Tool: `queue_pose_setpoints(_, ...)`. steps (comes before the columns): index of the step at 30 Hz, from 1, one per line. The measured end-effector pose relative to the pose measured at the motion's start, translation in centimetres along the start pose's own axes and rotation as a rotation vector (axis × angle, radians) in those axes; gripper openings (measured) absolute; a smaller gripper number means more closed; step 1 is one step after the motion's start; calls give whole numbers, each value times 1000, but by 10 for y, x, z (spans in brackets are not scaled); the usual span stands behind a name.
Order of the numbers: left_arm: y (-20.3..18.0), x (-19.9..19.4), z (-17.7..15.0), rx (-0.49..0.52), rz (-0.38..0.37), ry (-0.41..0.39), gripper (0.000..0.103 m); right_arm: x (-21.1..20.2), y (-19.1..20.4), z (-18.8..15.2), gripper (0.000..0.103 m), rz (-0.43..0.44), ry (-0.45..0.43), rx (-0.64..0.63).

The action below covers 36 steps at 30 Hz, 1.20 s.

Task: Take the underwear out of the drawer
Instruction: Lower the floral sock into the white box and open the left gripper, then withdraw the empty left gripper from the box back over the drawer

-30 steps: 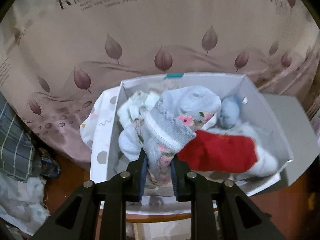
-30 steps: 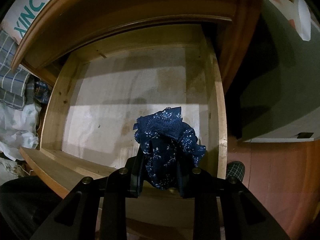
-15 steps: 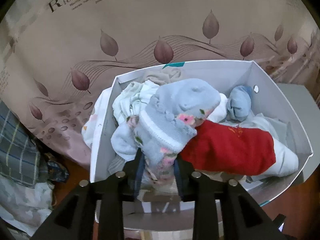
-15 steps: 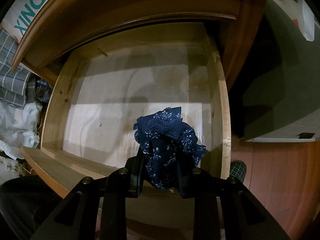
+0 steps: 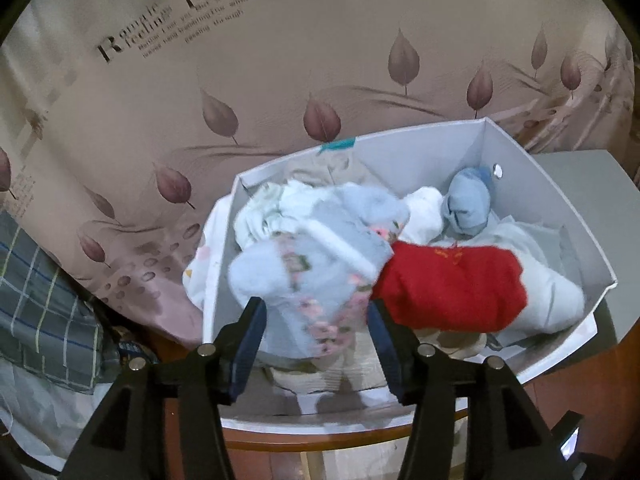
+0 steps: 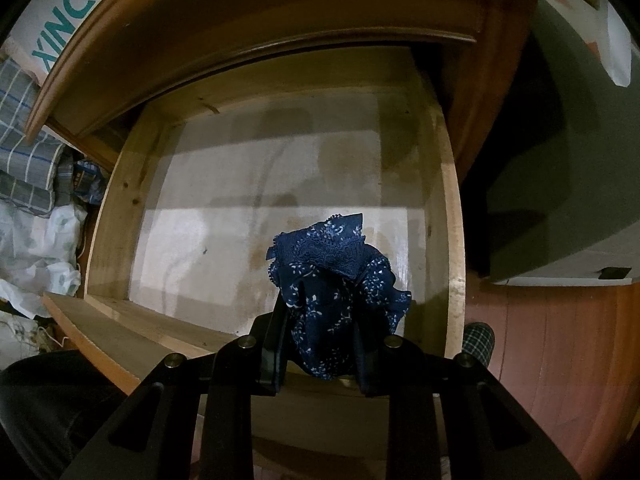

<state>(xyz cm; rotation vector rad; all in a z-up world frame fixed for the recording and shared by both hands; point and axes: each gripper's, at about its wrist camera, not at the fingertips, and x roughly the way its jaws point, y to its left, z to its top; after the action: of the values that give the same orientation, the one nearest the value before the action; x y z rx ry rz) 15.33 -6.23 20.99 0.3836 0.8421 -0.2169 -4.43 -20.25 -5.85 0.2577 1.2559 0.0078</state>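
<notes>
In the left wrist view, a pale blue pair of underwear point(image 5: 316, 264) with pink flowers lies blurred on the heap in the white box point(image 5: 420, 132). My left gripper point(image 5: 315, 306) straddles its near end. Its jaws are opening and the pads stand clear of the cloth. A red garment point(image 5: 448, 284) lies beside it on the right. In the right wrist view, my right gripper point(image 6: 320, 320) is shut on a dark blue patterned pair of underwear point(image 6: 328, 276). It holds this above the near right part of the open wooden drawer point(image 6: 280, 184), whose bottom is bare.
A leaf-printed bedsheet point(image 5: 280, 60) rises behind the box, with checked cloth point(image 5: 36, 300) at the left. A grey box point(image 6: 560, 180) stands right of the drawer. On the red floor is a slippered foot point(image 6: 480, 340). A person's dark-clad leg point(image 6: 48, 400) is at the bottom left.
My left jaws have spread off the flowered underwear, which has slumped onto the pile in the box, and the box now looks closer. The right gripper and its blue underwear have not moved.
</notes>
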Motion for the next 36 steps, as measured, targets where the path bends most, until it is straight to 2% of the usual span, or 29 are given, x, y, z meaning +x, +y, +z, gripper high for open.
queue_pose_setpoints(4,5,-20,2,-13,3,-37,59,0,1,0,24,0,0,-4)
queue_pose_setpoints(8,9,-38,-2,-14,0,-63,60,0,1,0,24,-4,-2,-6)
queue_pose_setpoints(15,18,-67,-25,-37,2,-97,60,2,2,-1,24,-12,1,-9)
queue_pose_setpoints(19,25,-76,-55,-60,-5,-84,60,5,2,-1,24,-18,3,-16)
queue_pose_setpoints(23,31,-69,-99,-102,3,-42,60,6,3,-1,24,-28,3,-25)
queue_pose_setpoints(29,36,-30,-169,-185,20,83,60,5,6,-3,24,-49,-9,-52)
queue_pose_setpoints(31,31,-20,-188,-183,55,95,60,5,7,-4,24,-57,-11,-59)
queue_pose_setpoints(36,20,4,-219,-170,62,106,60,4,11,-7,24,-73,-22,-82)
